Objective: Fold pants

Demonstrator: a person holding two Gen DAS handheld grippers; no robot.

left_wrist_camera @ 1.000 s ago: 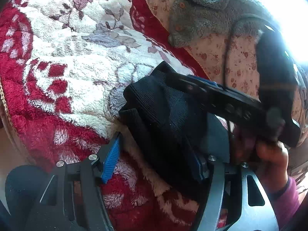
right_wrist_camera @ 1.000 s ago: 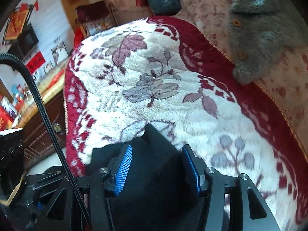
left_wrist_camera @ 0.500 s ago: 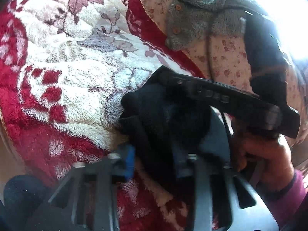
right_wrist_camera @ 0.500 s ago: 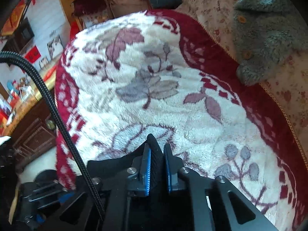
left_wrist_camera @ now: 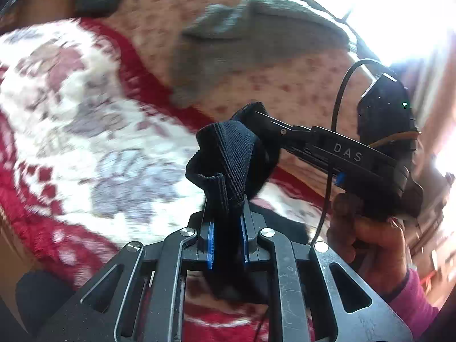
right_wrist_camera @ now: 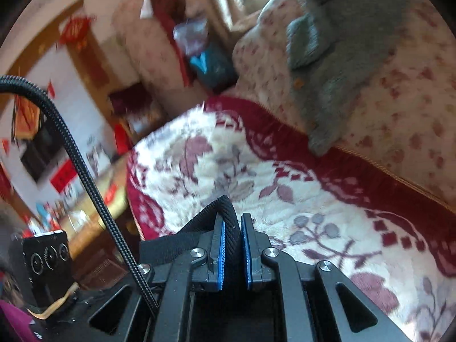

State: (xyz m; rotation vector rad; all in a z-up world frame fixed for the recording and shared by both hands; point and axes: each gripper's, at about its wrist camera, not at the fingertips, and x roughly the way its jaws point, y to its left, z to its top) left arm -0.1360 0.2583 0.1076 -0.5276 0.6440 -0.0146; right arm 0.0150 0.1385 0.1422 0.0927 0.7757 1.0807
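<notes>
The black ribbed pants [left_wrist_camera: 228,154] are lifted off the red-and-white floral blanket [left_wrist_camera: 71,119]. My left gripper [left_wrist_camera: 227,213] is shut on a bunched fold of the waistband. My right gripper [right_wrist_camera: 232,228] is shut on another part of the black waistband [right_wrist_camera: 225,208]. In the left wrist view the right gripper [left_wrist_camera: 258,116] comes in from the right, its tip in the same bunch of cloth, just above and beyond my left fingers. The rest of the pants hangs below, mostly hidden.
A grey fleece garment [left_wrist_camera: 256,42] lies on the floral sofa back [right_wrist_camera: 399,99]. A black cable [right_wrist_camera: 79,171] crosses the right wrist view. A wooden cabinet [right_wrist_camera: 85,228] stands left of the blanket's edge.
Both grippers closed on the pants' waistband and lifted it off the blanket. Both views have tilted upward and show motion blur.
</notes>
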